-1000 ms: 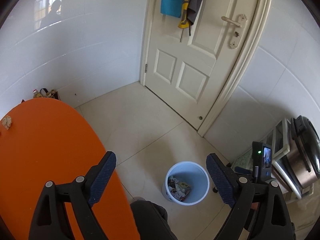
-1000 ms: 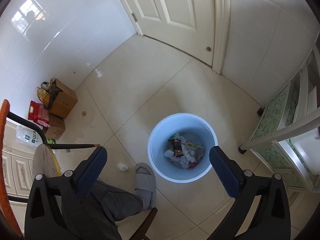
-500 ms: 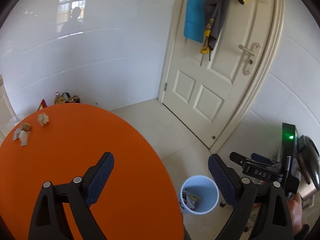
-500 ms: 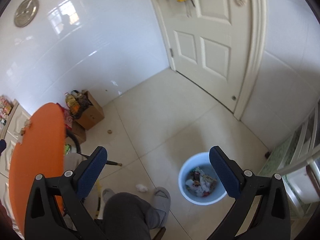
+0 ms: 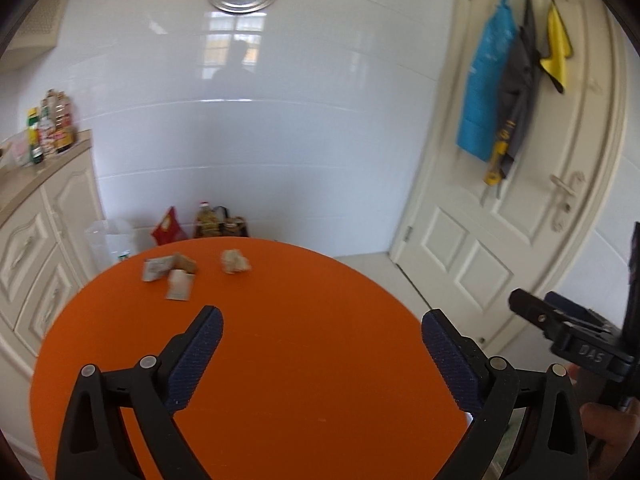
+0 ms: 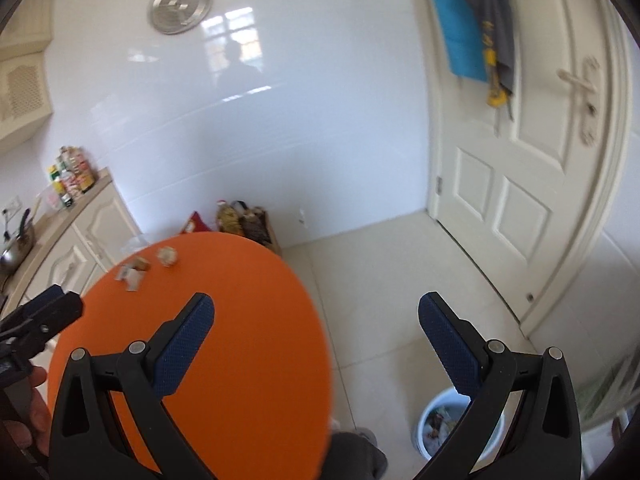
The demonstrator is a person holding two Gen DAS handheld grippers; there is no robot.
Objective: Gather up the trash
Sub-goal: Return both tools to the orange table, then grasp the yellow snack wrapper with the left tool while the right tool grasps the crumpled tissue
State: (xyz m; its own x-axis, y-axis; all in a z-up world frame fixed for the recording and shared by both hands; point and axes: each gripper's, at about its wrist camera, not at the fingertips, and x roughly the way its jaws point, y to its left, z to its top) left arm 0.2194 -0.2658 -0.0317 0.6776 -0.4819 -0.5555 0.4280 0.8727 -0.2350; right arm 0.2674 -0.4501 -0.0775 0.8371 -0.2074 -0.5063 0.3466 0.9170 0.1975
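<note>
Several bits of trash lie at the far side of the round orange table [image 5: 300, 360]: a crumpled paper ball [image 5: 235, 261], a pale scrap [image 5: 178, 286] and a brownish piece [image 5: 186, 264]. My left gripper [image 5: 322, 316] hovers over the table's middle, short of them, its jaws opening with nothing between them. My right gripper [image 6: 316, 300] is open and empty over the table's right edge [image 6: 320, 340] and the floor. The paper ball [image 6: 168, 256] and scraps [image 6: 134, 276] lie far to its left. A light blue bin [image 6: 438, 402] with trash inside stands on the floor, partly hidden behind the right finger.
A cream door [image 5: 520, 240] with hanging cloths [image 5: 486, 88] fills the right. Cabinets [image 5: 36, 232] with bottles [image 5: 52, 124] line the left wall. Bags and a box [image 5: 216, 220] sit on the floor behind the table. The person's knee [image 6: 352, 456] shows beside the bin.
Both views swung up and left, from the bin on the floor to the orange table. The trash on the table came into view. Both grippers stayed open and empty.
</note>
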